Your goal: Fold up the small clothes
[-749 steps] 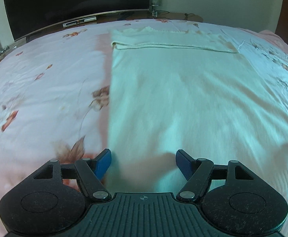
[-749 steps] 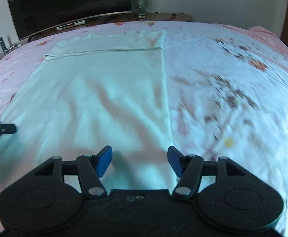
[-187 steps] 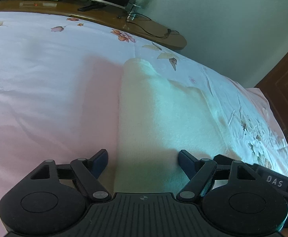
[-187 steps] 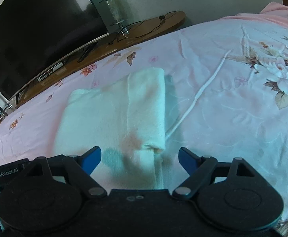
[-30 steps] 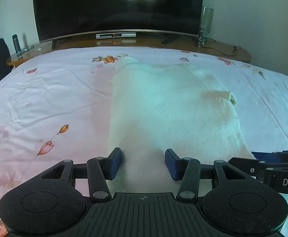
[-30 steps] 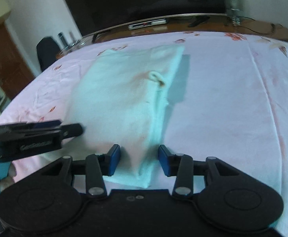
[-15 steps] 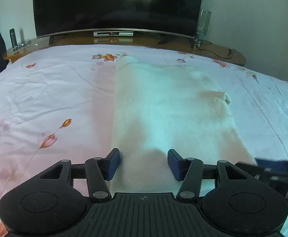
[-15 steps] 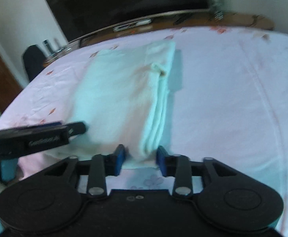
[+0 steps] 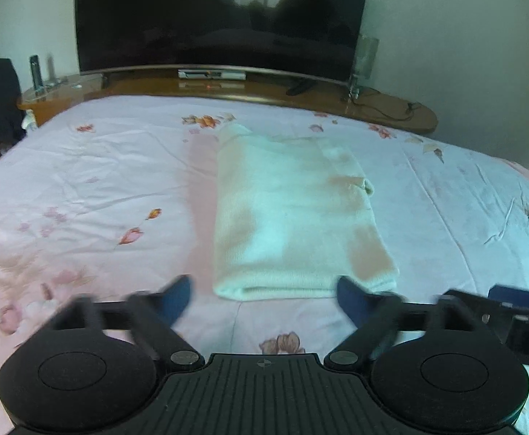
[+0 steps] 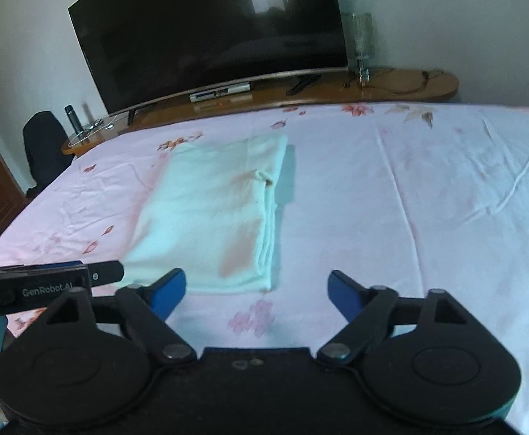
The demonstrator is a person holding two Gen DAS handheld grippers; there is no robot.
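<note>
- A second ago both sets of jaws stood narrow around the near edge of the folded cloth; now the left gripper (image 9: 262,295) and the right gripper (image 10: 256,290) have let go and drawn back and up, so the cloth lies clear ahead of them.
- The jaws of both grippers are opening and already stand wide, with nothing between them but bedsheet.
- The pale folded garment (image 9: 293,214) rests flat on the bed (image 9: 83,188) as a neat oblong, its near folded edge just beyond the left jaws and ahead and left of the right jaws (image 10: 210,217).
- On its right side the stacked layers show as open edges, with a small tuck of fabric poking out part-way along.
- The release looks deliberate: the last fold seems done, and letting both corners go together would keep the near edge straight, not dragged askew.
- Each gripper shows in the other's view: the right one at the right edge of the left view, the left one at the left edge of the right view.
- The bed wears a pale pink flowered sheet, lightly creased, soft enough to give under the cloth.
- Beyond the bed runs a curved wooden shelf (image 10: 391,87) under a large dark television (image 9: 221,18), with a glass lamp (image 10: 360,43) at its right end.
</note>
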